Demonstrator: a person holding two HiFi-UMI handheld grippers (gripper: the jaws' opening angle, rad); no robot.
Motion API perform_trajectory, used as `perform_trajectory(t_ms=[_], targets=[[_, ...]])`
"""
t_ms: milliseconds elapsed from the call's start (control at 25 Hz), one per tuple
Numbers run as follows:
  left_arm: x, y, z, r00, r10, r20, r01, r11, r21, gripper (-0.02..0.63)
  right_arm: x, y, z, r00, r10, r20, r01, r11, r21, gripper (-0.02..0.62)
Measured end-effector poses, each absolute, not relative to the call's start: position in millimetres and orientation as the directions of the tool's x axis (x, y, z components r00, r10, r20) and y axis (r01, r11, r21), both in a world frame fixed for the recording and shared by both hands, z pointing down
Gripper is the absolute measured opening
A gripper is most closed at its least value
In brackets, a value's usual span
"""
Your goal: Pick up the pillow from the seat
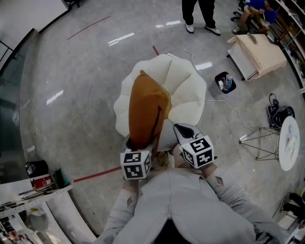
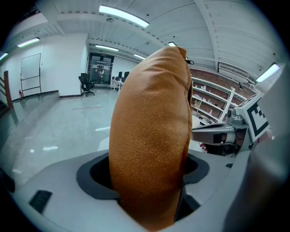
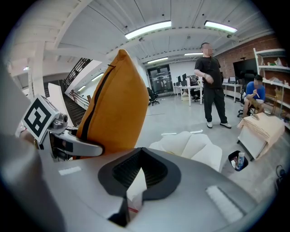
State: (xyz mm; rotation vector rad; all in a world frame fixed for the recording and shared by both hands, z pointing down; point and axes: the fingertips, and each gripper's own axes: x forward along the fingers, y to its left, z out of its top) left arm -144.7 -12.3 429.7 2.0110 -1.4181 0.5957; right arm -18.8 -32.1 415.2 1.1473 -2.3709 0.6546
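Note:
An orange-brown pillow [image 1: 145,107] stands on end, lifted above the white petal-shaped seat [image 1: 186,90]. My left gripper [image 1: 140,142] is shut on the pillow's lower end. In the left gripper view the pillow [image 2: 152,136] fills the space between the jaws of the left gripper [image 2: 149,181]. My right gripper [image 1: 184,129] hovers just right of it over the seat's near edge, shut and holding nothing. In the right gripper view the right gripper [image 3: 140,152] shows closed tips, with the pillow [image 3: 115,104] and left gripper [image 3: 68,145] to its left and the seat [image 3: 195,145] beyond.
A person [image 1: 200,14] stands beyond the seat and another [image 1: 257,12] sits at the far right. A low beige-covered platform [image 1: 259,52], a black bin [image 1: 225,82], a wire frame [image 1: 262,140] and a white round table [image 1: 289,143] lie to the right. A cluttered bench [image 1: 33,200] is near left.

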Motion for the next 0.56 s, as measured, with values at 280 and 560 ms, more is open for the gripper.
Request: perform_trajectory(t_ms=[280,560], targets=[[-141.1,-14.8,429.3,0.332,-0.677,0.657,-0.943,-0.252,0.218,0.379,-13.8,-30.6,414.2,-0.562,-0.609,0.559,-0.809,0.544,-0.221,0.0],[-139.3,-19.9,426.2,0.33,-0.682,0.653,-0.944,-0.255,0.211,0.379,-11.9,-34.7,411.4,-0.56,-0.615,0.555,-0.811,0.545,-0.214,0.0]])
